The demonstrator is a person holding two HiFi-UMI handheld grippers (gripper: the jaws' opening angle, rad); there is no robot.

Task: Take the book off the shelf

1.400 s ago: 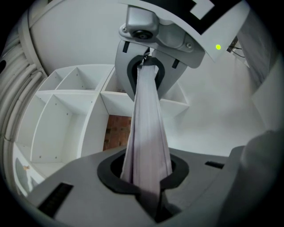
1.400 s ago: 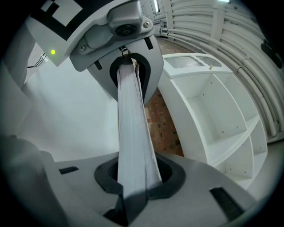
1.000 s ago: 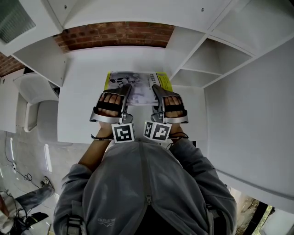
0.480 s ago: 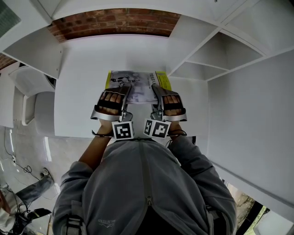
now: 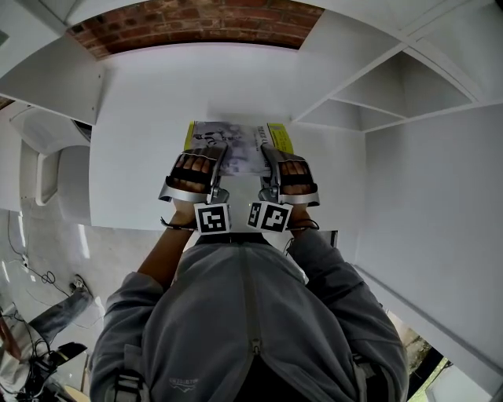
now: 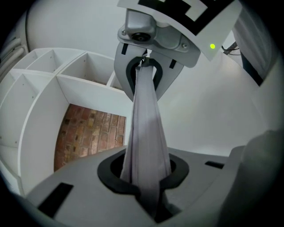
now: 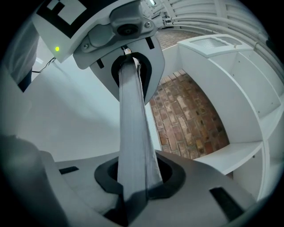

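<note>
Closest to the person, the left gripper (image 5: 214,157) is clamped on the left side of the book (image 5: 236,143). The right gripper (image 5: 269,157) is clamped on its right side, so the book spans between them. It lies flat over the white shelf board (image 5: 134,118), with the brick wall (image 5: 196,20) beyond.

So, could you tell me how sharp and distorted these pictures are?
Head view: fisheye bends the shelf boards; the book cover looks soft. Left gripper view: dark round vignette, book blurred up close. Right gripper view: same vignette, brick wall sharper than book.
</note>
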